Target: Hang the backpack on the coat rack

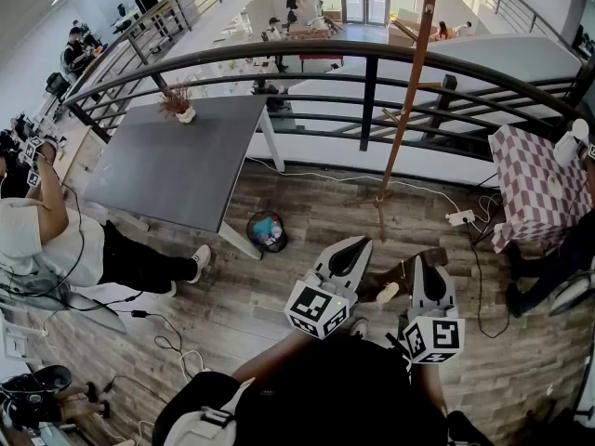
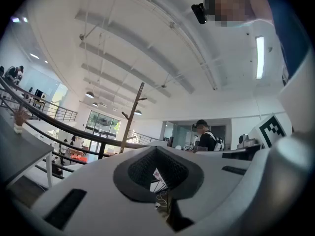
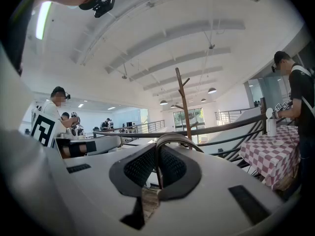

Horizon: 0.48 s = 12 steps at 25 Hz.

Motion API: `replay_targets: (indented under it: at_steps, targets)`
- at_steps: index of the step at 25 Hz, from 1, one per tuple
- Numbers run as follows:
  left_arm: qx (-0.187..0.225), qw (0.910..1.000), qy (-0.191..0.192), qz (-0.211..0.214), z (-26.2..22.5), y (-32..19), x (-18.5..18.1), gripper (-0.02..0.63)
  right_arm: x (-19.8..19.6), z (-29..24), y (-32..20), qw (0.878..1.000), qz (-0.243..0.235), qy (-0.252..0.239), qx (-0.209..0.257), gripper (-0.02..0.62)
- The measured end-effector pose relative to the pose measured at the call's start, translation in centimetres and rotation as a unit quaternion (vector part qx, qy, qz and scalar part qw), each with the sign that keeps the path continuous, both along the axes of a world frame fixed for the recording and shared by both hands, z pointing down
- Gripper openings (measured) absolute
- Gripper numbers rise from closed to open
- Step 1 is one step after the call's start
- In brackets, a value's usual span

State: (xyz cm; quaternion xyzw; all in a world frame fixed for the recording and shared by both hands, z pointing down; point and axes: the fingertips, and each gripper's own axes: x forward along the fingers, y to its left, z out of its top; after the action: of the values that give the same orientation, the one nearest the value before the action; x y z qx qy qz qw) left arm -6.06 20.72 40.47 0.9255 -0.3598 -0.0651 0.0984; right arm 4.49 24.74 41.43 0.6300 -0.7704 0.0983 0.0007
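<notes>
Down at my right gripper (image 3: pixel 157 154) the fingers are clenched on the backpack's top loop (image 3: pixel 172 137), a grey-brown strap arching up out of the pads and over to the right. In the head view the backpack (image 1: pixel 404 272) is a brown bundle hanging low between the two grippers, over the wood floor, touching the right gripper (image 1: pixel 423 260) and just beside the left gripper (image 1: pixel 353 249). The left fingers (image 2: pixel 170 168) are closed too, and I can make out nothing held between them. Straight ahead, well apart from the bag, stands the coat rack (image 1: pixel 409 110), a slim wooden pole with short pegs branching off near its top, in front of the dark railing (image 1: pixel 279 59). I judge that the loaded right gripper must carry the loop forward and up over a peg.
</notes>
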Motion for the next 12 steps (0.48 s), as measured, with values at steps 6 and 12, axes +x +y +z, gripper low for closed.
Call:
replay_targets:
  at_steps: [6,12]
  targets:
    - [-0.003,1.0,-0.003,0.002,0.5,0.6,0.1,0.008,0.3,0.7,1.0,1.0,0.005,-0.002,-0.005,0.026]
    - [-0.005,1.0,-0.004,0.006,0.5,0.9,0.0,0.008,0.1,0.6,1.6,1.0,0.009,-0.003,-0.005,0.026]
